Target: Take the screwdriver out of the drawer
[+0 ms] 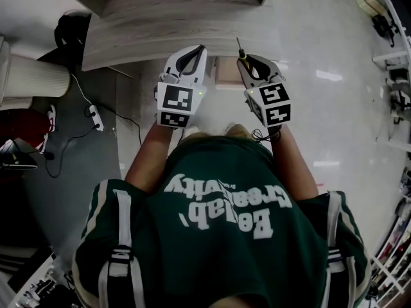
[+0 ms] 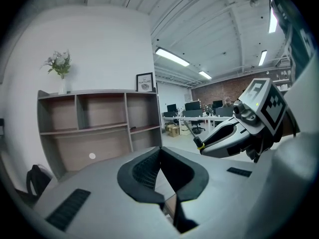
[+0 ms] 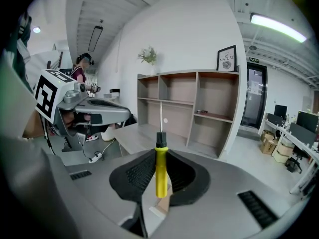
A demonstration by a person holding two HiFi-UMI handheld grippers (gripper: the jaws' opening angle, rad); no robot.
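Note:
My right gripper (image 1: 246, 60) (image 3: 160, 157) is shut on the screwdriver (image 3: 161, 176) (image 1: 241, 51). It clamps the yellow handle, and the black collar and thin metal shaft stick out past the jaws. The left gripper view shows that tool (image 2: 195, 139) too, held clear above the desk. My left gripper (image 1: 198, 51) (image 2: 159, 151) is close beside it on the left, shut with nothing between its pads. Below and between the two grippers a light wooden drawer (image 1: 226, 70) shows under the desk edge; I cannot see into it.
A pale wooden desk (image 1: 148, 31) lies ahead, with an open shelving unit (image 3: 199, 108) behind it carrying a plant (image 2: 60, 66) and a framed picture (image 3: 227, 59). A black bag (image 1: 74, 27), a white ribbed cylinder (image 1: 32, 82) and a power strip (image 1: 95, 115) are at the left.

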